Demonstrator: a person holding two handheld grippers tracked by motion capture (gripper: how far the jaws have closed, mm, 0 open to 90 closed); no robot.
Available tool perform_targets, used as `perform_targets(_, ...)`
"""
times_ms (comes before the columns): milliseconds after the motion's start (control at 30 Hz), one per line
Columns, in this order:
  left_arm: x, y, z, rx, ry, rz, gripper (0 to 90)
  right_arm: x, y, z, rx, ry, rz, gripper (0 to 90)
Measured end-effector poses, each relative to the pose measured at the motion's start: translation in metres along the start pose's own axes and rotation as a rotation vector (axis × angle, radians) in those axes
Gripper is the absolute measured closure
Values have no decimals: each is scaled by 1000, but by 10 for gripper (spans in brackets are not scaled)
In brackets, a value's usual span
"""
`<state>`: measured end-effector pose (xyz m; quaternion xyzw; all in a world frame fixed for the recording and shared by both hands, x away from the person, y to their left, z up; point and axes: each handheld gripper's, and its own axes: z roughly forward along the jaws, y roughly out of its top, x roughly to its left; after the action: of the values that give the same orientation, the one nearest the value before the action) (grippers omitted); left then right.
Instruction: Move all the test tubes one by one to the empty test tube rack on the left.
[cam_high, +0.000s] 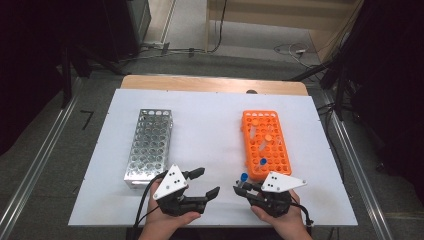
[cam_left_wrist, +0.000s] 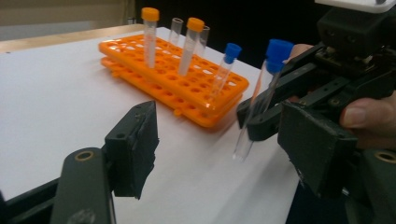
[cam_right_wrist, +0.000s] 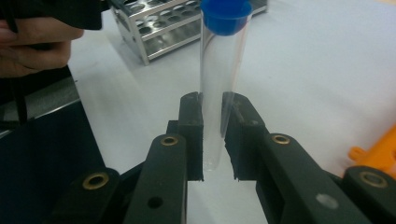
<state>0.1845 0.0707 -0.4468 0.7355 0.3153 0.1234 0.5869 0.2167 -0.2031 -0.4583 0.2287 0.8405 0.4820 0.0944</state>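
the right gripper (cam_right_wrist: 212, 135) has its fingers clamped on a clear test tube with a blue cap (cam_right_wrist: 223, 70), held upright above the white table (cam_high: 210, 130) near its front edge, just off the near end of the orange tube rack (cam_high: 266, 145). the left gripper (cam_high: 202, 182) sits beside it, near the front edge too, its fingers apart with nothing between them; in the left gripper view the tube (cam_left_wrist: 261, 93) hangs just ahead of those fingers, so it looks to me like a hand-over from one gripper to the other is about to happen.

the orange rack holds a few more tubes, two with orange caps (cam_left_wrist: 150, 35), one with a blue cap (cam_left_wrist: 224, 70) and a couple of uncapped ones. the metal tube rack (cam_high: 149, 147) toward the left side of the table looks empty as far as i can see.

so i'd judge the job is at an early stage: one tube lifted out and in the air, none yet placed in the metal rack, and the rest waiting in the orange one.
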Motion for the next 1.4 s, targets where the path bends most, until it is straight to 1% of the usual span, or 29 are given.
perform_targets(67,-3,0,3,7,-8,4,339,4,1,4,6,11,-9,754)
perform_targets(133,-5,0,7,16,-36,-2,376,8,2,8,11,22,-18,754)
perform_targets(200,-6,-1,11,26,-54,3,404,11,2,10,17,31,-27,754)
perform_targets(267,-8,-2,13,28,-80,6,480,14,2,14,23,40,-36,754)
perform_targets(333,-10,-2,15,33,-99,9,516,18,3,17,32,51,-43,754)
perform_targets(400,-11,-2,17,35,-108,9,534,21,3,20,33,63,-56,754)
perform_targets(500,-12,-3,19,46,-121,14,583,25,3,22,36,71,-65,754)
perform_targets(600,-14,-3,20,52,-131,19,643,26,3,23,38,80,-72,754)
perform_targets(733,-13,-2,20,51,-132,17,715,28,3,24,42,90,-77,754)
perform_targets(833,-13,-2,20,54,-122,29,736,28,3,24,41,94,-75,754)
perform_targets(967,-12,-1,18,51,-107,32,765,27,3,24,36,102,-68,752)
perform_targets(1033,-10,0,16,39,-112,21,770,26,2,22,21,107,-67,744)
perform_targets(1067,-9,0,15,33,-111,17,770,25,2,21,11,109,-69,723)
perform_targets(1133,-8,1,13,25,-105,16,771,24,2,17,-6,99,-68,632)
perform_targets(1400,-2,4,4,9,-69,15,771,8,1,-1,-45,67,-30,445)
